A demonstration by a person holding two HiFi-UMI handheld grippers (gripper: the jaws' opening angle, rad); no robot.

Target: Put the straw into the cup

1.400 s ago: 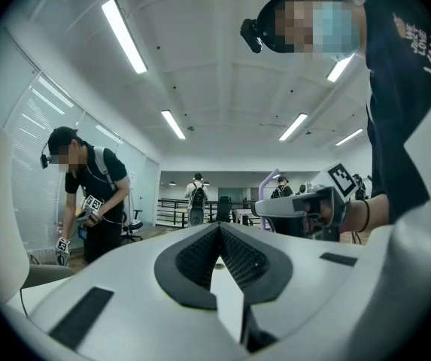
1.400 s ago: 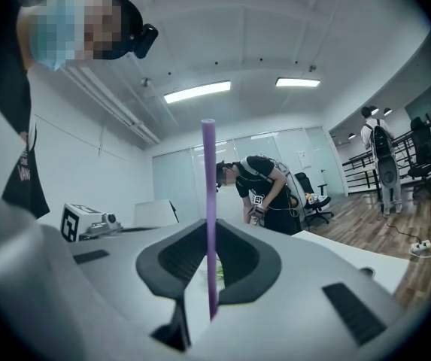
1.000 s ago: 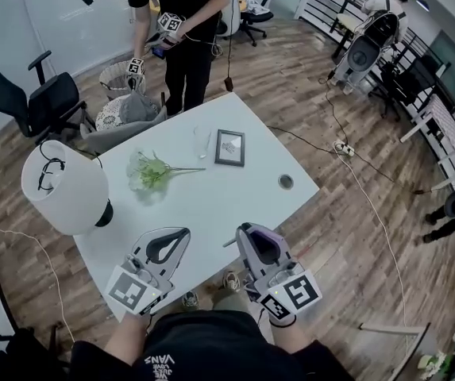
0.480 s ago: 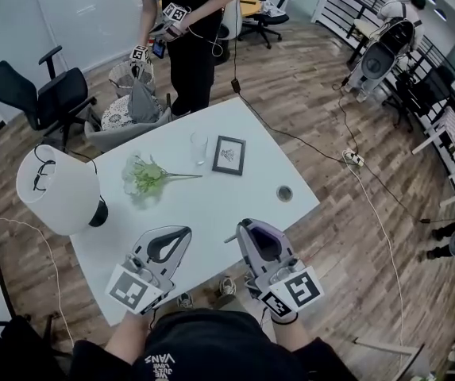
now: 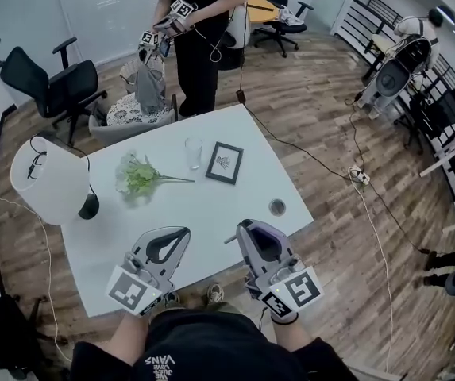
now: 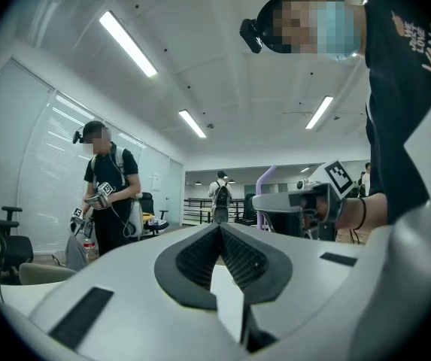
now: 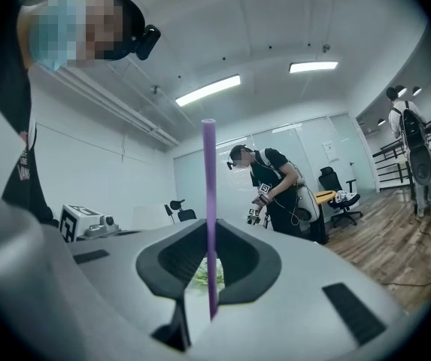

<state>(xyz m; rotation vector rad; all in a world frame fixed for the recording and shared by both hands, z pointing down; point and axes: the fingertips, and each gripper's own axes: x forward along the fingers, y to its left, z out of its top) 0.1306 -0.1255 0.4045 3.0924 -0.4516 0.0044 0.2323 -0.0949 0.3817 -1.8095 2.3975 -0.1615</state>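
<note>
A clear glass cup [image 5: 193,152] stands upright on the white table [image 5: 211,213], toward its far side. My right gripper [image 5: 244,227] hovers over the near part of the table and is shut on a purple straw [image 7: 209,201]. The straw stands upright between the jaws and rises well above them. The same straw [image 6: 264,183] shows in the left gripper view, sticking up from the right gripper. My left gripper [image 5: 183,232] is beside it on the left, shut with nothing in it. Both grippers are well short of the cup.
A framed picture [image 5: 224,163] lies just right of the cup, and a bunch of green flowers [image 5: 136,175] lies to its left. A white lamp [image 5: 48,179] stands at the table's left edge. Beyond the far edge stands another person [image 5: 199,30].
My view has swung and moved in: the table, cup and picture frame sit lower and more squarely ahead. Both grippers keep their pose, with the straw still held in the right one.
</note>
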